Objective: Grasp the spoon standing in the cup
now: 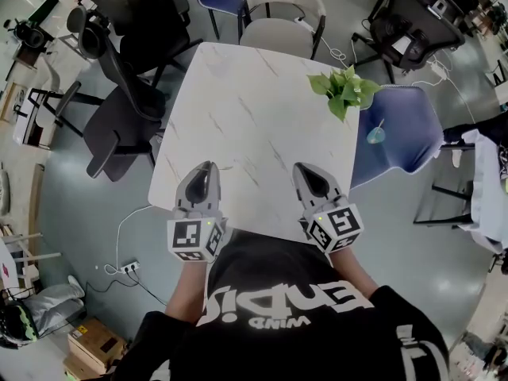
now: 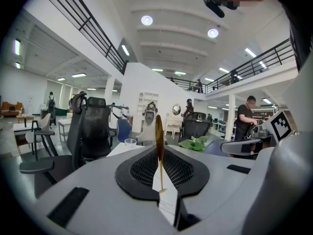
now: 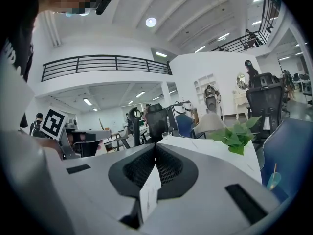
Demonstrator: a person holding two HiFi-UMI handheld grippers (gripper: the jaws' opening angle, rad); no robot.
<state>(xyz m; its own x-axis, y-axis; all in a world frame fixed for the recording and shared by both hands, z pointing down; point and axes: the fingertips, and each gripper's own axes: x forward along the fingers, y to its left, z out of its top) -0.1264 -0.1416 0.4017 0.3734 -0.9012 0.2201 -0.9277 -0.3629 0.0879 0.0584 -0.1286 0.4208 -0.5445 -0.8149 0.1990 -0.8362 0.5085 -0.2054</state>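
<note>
- The left gripper (image 1: 206, 171) has its jaws narrow and pinched on the gold spoon (image 2: 159, 131). The spoon stands upright between them, with its broad end above the pads and its thin end below.
- The clear cup (image 2: 130, 142) stands well ahead of those jaws and slightly to their left, at the far edge of the worktop (image 1: 254, 109), apart from the spoon.
- The right gripper (image 1: 306, 171) has its jaws pressed together with nothing between them.
- A leafy plant (image 1: 345, 90) sits ahead and to the right of both pairs of jaws.
</note>
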